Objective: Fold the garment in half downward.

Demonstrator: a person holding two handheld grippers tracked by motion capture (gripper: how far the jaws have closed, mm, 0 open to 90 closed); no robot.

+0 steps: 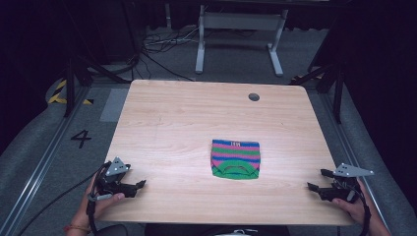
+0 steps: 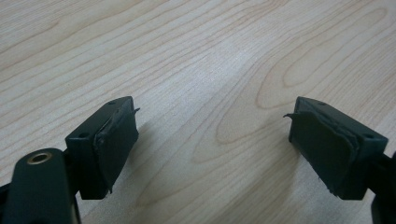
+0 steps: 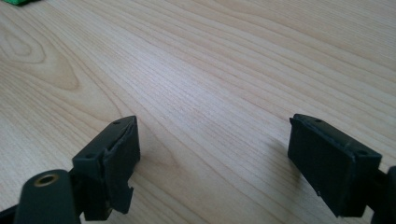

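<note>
Striped knit cloth (image 1: 235,159), folded square, pale woodgrain table (image 1: 172,128)

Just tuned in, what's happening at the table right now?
Nothing is being handled. A person holds the left gripper and right gripper at the near corners of the wooden table, both with jaws open and empty. A folded striped cloth lies flat between them, nearer the right gripper, untouched.

A pale wood-grain rectangular table (image 1: 172,123) with a round grey cable hole (image 1: 253,97) near its far edge stands on grey carpeted floor (image 1: 44,147) marked with a black numeral "4" (image 1: 81,138). Beyond it a white metal desk frame (image 1: 238,37) rises among loose black cables (image 1: 157,46), with yellow-and-black hazard tape (image 1: 61,93) at left and dark surroundings.
</note>
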